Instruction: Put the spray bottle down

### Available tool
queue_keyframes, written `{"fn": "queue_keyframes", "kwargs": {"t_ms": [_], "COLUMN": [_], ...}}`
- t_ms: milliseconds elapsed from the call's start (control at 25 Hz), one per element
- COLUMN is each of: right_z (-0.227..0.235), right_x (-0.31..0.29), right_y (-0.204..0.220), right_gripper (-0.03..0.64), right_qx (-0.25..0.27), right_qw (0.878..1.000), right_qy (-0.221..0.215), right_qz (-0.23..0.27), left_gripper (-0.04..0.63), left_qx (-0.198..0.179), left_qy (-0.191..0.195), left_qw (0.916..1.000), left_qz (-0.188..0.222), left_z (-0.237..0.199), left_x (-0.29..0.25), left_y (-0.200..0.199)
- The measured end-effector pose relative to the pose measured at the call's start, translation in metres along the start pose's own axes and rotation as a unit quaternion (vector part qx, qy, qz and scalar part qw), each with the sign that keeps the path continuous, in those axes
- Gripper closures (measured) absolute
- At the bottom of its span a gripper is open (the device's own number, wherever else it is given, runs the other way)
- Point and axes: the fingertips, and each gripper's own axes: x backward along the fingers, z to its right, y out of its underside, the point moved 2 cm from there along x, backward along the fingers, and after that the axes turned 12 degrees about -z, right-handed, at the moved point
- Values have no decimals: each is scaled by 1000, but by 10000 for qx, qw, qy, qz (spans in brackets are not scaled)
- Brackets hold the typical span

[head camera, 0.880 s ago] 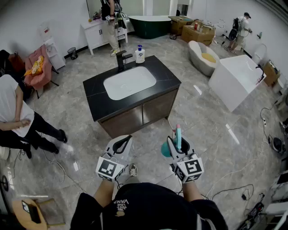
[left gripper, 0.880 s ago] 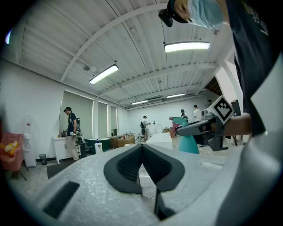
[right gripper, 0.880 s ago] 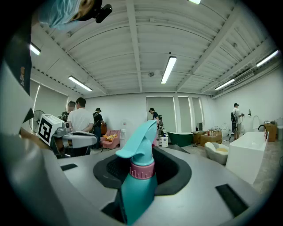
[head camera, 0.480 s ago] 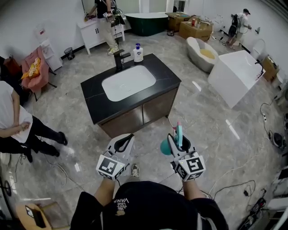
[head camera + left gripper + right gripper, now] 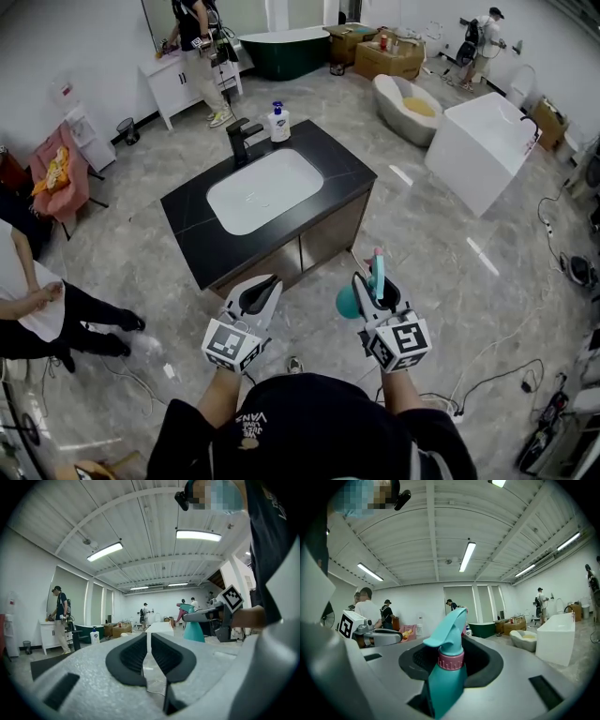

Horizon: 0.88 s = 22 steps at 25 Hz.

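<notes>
A teal spray bottle (image 5: 446,677) with a pink collar stands upright in the right gripper (image 5: 376,284), whose half-open jaws clamp its body, held over the grey floor (image 5: 422,253). The left gripper (image 5: 257,296) is empty, its jaws drawn together. Ahead stands a black vanity (image 5: 337,164) with a white sink (image 5: 262,187), faucet (image 5: 240,141) and soap bottle (image 5: 277,122). A white tub (image 5: 478,150) sits to the right and a person (image 5: 37,300) is at left.

Teal spray bottle (image 5: 444,681) — pink collar, upright, clamped in the jaws of the right gripper (image 5: 375,283)
</notes>
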Motion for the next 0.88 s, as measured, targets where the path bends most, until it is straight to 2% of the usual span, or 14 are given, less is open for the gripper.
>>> {"fn": "queue_keyframes", "kwargs": {"t_ms": [160,400,560,880], "right_z": [4,32,61,132], "right_x": [-16,-41,-64,-102], "right_y": [-2,-3,-10,-31], "right_gripper": [472,472,472,472], "right_qx": [-58,-76,-85,196], "right_qw": [9998,9995,9997,9984], "right_qy": [175,244,79,-451], "right_qz": [-20,-178,-204,-263], "left_gripper": [574,574,574,574], "left_qx": [-17,233,306,405], "left_qy": [207,247,34,-599], "left_qw": [9998,9994,9994,9974], "left_qz": [-3,-44,-138,-66], "left_z": [-20,-37,-46,-45], "left_x": [-12,-47,-72,-136], "left_y": [0,4,-1,-26]}}
